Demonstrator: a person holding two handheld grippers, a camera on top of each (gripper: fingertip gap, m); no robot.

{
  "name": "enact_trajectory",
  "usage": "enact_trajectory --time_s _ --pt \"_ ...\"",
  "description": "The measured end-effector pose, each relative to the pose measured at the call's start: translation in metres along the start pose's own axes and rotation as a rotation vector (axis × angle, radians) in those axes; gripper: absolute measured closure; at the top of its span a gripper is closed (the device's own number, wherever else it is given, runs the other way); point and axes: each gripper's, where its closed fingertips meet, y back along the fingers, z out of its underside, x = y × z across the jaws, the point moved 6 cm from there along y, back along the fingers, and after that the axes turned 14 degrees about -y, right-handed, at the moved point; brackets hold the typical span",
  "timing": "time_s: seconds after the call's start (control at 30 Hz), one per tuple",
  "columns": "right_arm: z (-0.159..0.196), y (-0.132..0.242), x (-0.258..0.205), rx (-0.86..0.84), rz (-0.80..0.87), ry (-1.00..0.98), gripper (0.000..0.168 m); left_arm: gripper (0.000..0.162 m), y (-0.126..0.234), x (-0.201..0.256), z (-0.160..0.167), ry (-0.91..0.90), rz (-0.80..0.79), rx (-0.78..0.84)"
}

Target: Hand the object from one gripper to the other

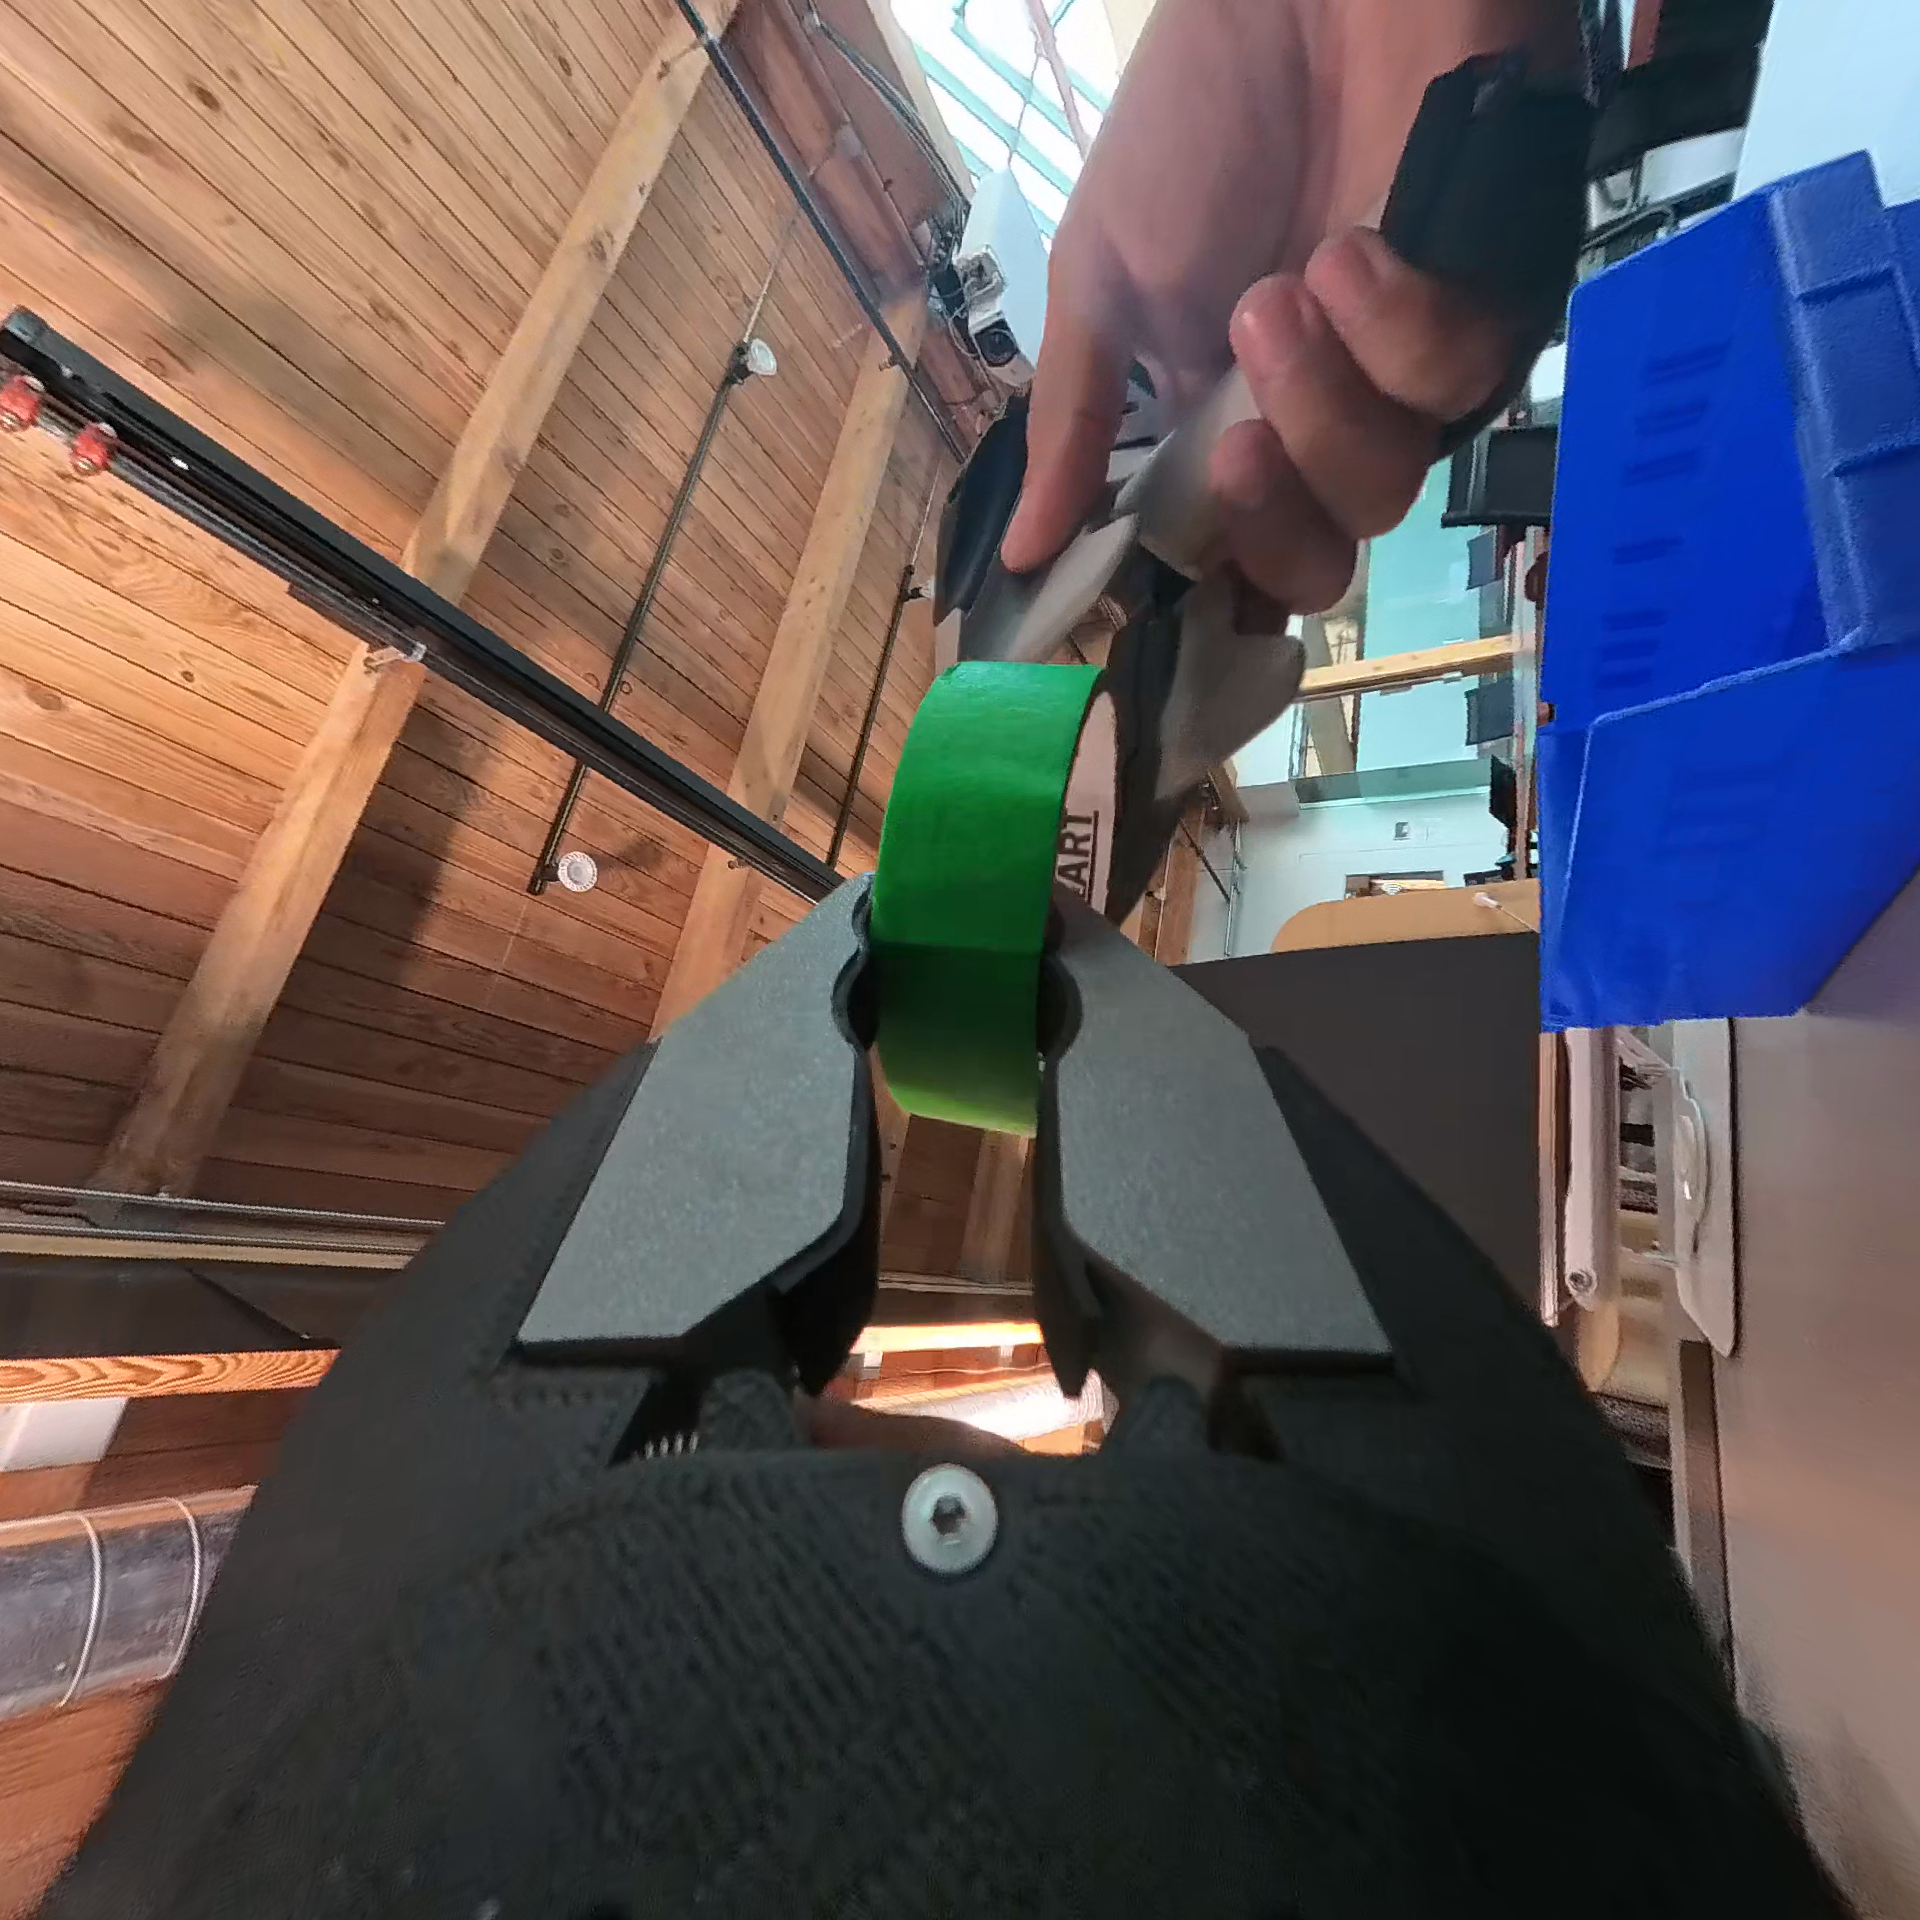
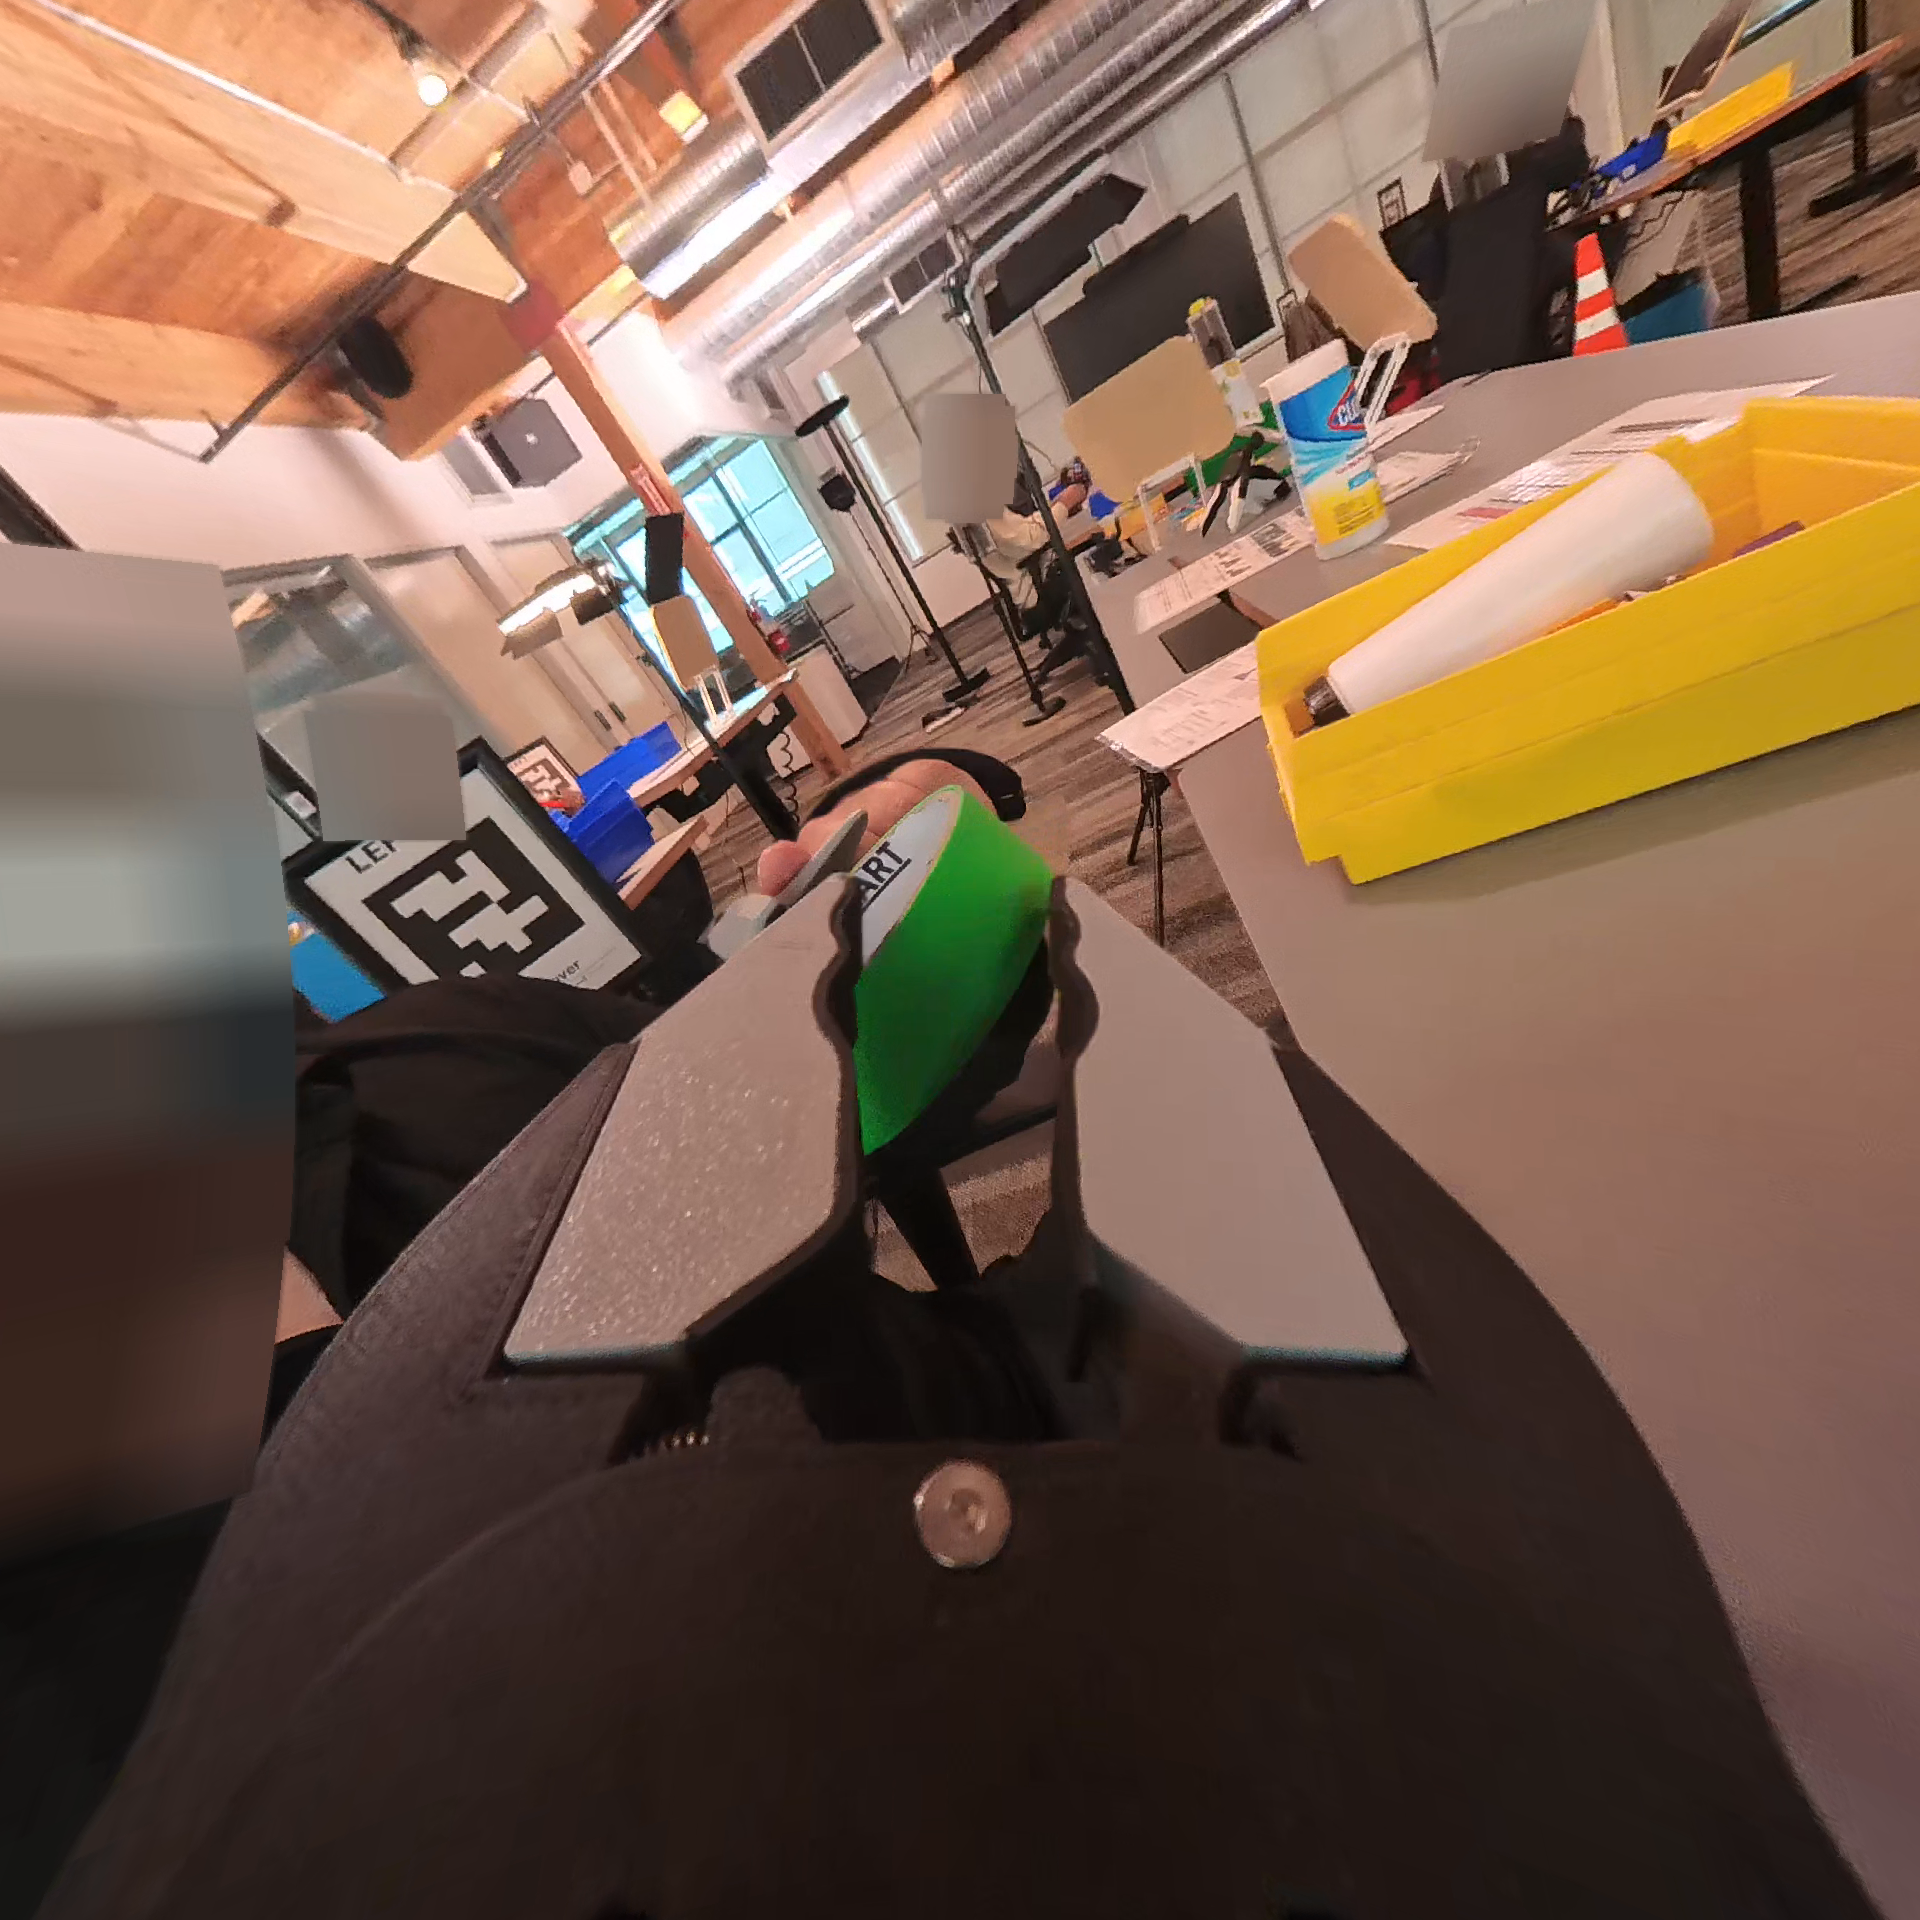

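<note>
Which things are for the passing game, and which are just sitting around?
For the job: green tape roll; left gripper, shut on it; right gripper, its fingers either side of the roll.

Just lying about: yellow bin; white tube inside it; wipes tub; blue bin; orange cone.

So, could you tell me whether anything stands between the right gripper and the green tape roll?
Nothing visible does: the green tape roll, clamped in the left gripper, sits between the fingers of the right gripper.
</note>
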Motion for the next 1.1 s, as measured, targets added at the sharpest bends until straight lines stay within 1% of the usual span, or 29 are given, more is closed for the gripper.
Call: enact_trajectory --time_s 0.07,0.13,0.27,0.33,0.43,0.5,0.53,0.63,0.7,0.83,0.9,1.0,1.07,1.1 --pt "0.004 -0.006 -0.002 -0.028 0.013 0.010 0.123 0.138 0.000 -0.001 -0.001 0.006 0.002 0.002" --pt "0.008 -0.012 -0.002 -0.051 0.020 0.025 0.129 0.137 0.001 -0.001 -0.001 0.008 -0.001 0.010" --pt "0.006 -0.012 0.001 -0.056 0.060 0.061 0.131 0.136 0.000 0.006 0.003 0.002 0.010 0.004" --pt "0.005 -0.012 0.004 -0.059 0.076 0.077 0.132 0.136 -0.001 0.008 0.005 0.034 0.020 -0.009" --pt "0.000 -0.011 0.007 -0.028 0.104 0.096 0.134 0.132 -0.004 0.015 0.010 0.138 0.087 -0.012" --pt "-0.004 -0.008 0.011 -0.002 0.128 0.105 0.140 0.130 -0.005 0.018 0.016 0.190 0.108 -0.033" --pt "-0.006 -0.006 0.011 0.016 0.127 0.103 0.141 0.128 -0.005 0.019 0.017 0.230 0.126 -0.031" --pt "-0.009 -0.002 0.013 0.041 0.144 0.120 0.141 0.119 -0.006 0.020 0.020 0.404 0.214 -0.013" --pt "-0.010 -0.003 0.010 0.047 0.167 0.157 0.142 0.115 -0.004 0.018 0.022 0.485 0.253 0.010" --pt "-0.008 -0.007 0.001 0.043 0.188 0.224 0.141 0.111 0.002 0.010 0.023 0.566 0.302 0.064" --pt "-0.008 -0.008 -0.003 0.051 0.179 0.232 0.142 0.111 0.006 0.006 0.021 0.614 0.323 0.099" --pt "-0.011 -0.004 -0.008 0.087 0.168 0.223 0.142 0.114 0.009 -0.002 0.025 0.641 0.302 0.110" --pt "-0.014 0.000 -0.010 0.109 0.166 0.235 0.142 0.115 0.010 -0.005 0.028 0.721 0.327 0.120" --pt "-0.014 0.001 -0.012 0.117 0.167 0.251 0.142 0.120 0.011 -0.008 0.031 0.770 0.326 0.124"
